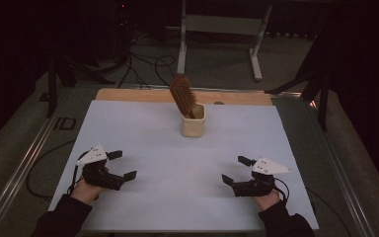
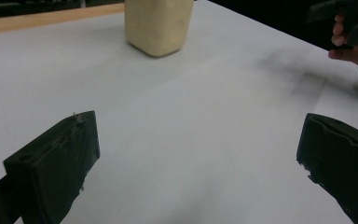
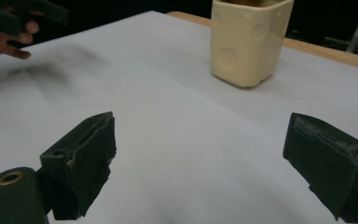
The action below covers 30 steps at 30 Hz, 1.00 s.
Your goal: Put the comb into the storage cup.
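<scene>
A brown hairbrush (image 1: 182,95) stands bristle end up in a cream cup (image 1: 193,121) at the back middle of the white table cover (image 1: 177,197). The cup (image 2: 157,25) is far ahead in the left gripper view, and the cup (image 3: 248,42) is also ahead in the right gripper view. My left gripper (image 1: 122,164) rests at the front left, open and holding nothing. My right gripper (image 1: 236,170) rests at the front right, also open and holding nothing. Both point inward toward the middle of the table.
A wooden strip (image 1: 128,95) runs along the table's far edge. Metal rails (image 1: 24,158) flank the table. Cables (image 1: 143,64) and a white frame (image 1: 222,24) lie on the floor beyond. A wide stretch of white cover separates the grippers from the cup.
</scene>
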Tool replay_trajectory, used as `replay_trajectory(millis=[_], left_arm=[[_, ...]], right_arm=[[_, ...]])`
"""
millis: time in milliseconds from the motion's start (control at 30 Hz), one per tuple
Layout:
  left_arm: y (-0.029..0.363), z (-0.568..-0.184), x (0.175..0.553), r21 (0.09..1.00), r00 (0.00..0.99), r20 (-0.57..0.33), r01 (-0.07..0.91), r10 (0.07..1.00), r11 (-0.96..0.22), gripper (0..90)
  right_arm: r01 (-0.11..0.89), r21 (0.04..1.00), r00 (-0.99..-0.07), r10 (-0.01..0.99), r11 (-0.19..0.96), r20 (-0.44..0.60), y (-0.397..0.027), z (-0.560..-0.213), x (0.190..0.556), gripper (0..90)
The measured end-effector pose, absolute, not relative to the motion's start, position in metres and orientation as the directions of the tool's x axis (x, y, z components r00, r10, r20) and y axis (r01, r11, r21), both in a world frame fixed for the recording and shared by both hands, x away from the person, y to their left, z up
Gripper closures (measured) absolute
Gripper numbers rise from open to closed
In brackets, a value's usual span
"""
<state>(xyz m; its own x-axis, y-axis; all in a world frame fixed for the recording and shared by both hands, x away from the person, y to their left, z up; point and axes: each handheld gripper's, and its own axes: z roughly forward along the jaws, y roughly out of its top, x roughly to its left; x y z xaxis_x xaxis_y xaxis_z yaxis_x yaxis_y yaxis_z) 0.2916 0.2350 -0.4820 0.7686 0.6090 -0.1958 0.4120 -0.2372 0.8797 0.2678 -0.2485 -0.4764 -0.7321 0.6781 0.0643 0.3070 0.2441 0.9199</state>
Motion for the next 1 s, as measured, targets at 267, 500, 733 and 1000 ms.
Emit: replay_trajectory(millis=[267,500,733,1000], left_arm=[[0.248,-0.496,0.277,0.877,0.75,-0.182,0.416,0.636,-0.24,0.0],[0.259,-0.501,0.263,0.879,0.74,-0.154,0.406,0.654,-0.252,0.0],[0.267,-0.506,0.251,0.88,0.734,-0.141,0.4,0.664,-0.255,0.0],[0.279,-0.511,0.246,0.882,0.699,-0.127,0.405,0.704,-0.243,0.1]], right_arm=[[0.283,0.926,-0.742,0.669,0.252,0.045,-0.259,-0.481,0.262,9.1],[0.28,0.931,-0.749,0.66,0.236,0.058,-0.27,-0.489,0.256,9.1],[0.298,0.923,-0.73,0.681,0.243,0.057,-0.276,-0.496,0.253,9.1],[0.338,0.911,-0.715,0.694,0.237,0.085,-0.279,-0.501,0.256,9.2]])
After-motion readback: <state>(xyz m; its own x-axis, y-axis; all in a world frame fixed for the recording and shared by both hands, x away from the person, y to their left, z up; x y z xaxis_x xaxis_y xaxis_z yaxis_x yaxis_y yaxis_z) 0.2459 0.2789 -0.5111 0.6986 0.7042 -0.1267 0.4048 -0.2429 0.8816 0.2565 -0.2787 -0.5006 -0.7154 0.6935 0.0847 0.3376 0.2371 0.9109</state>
